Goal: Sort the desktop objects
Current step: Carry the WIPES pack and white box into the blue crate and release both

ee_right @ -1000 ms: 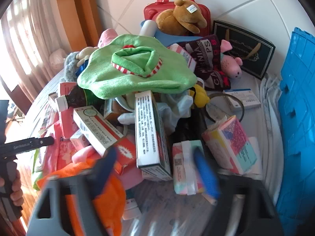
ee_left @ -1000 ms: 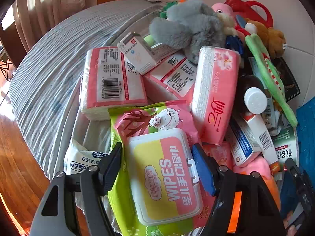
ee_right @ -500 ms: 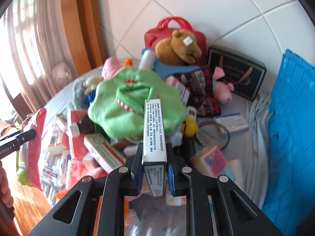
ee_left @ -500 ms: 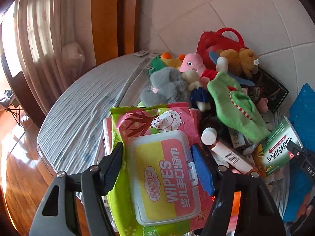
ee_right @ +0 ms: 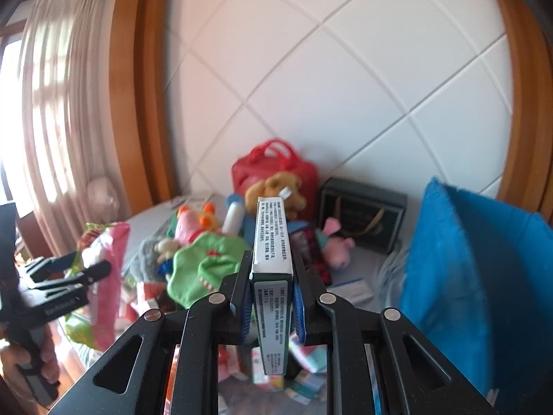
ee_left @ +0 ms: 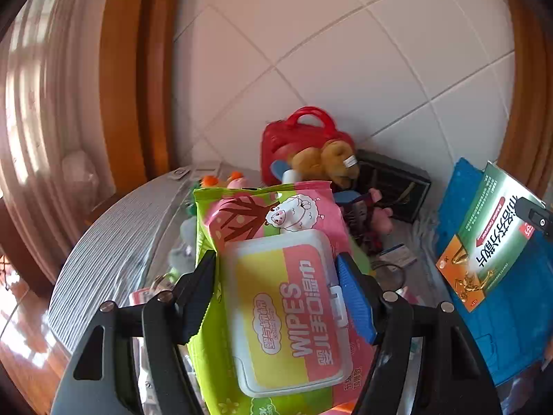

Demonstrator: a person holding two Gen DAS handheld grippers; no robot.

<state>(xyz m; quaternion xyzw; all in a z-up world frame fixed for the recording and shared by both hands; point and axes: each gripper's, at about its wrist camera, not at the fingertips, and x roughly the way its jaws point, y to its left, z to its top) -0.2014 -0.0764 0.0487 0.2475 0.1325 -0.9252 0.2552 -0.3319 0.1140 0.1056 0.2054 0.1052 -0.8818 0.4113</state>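
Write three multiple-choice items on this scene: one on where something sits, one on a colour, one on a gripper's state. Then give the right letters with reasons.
1. Where is the brown teddy bear?
A. against the red bag by the wall
B. inside the blue crate
C. on the floor

2. What colour is the lid of the wipes pack?
A. blue and white
B. yellow and pink
C. all black

3. What is the right gripper doing?
A. open and empty
B. shut on a toy
C. shut on the medicine box

Answers:
1 A: the bear leans on the bag's front.
2 B: the lid's left half is yellow, its right half pink, between the fingers of the left gripper.
3 C: both pads press the narrow box's sides.
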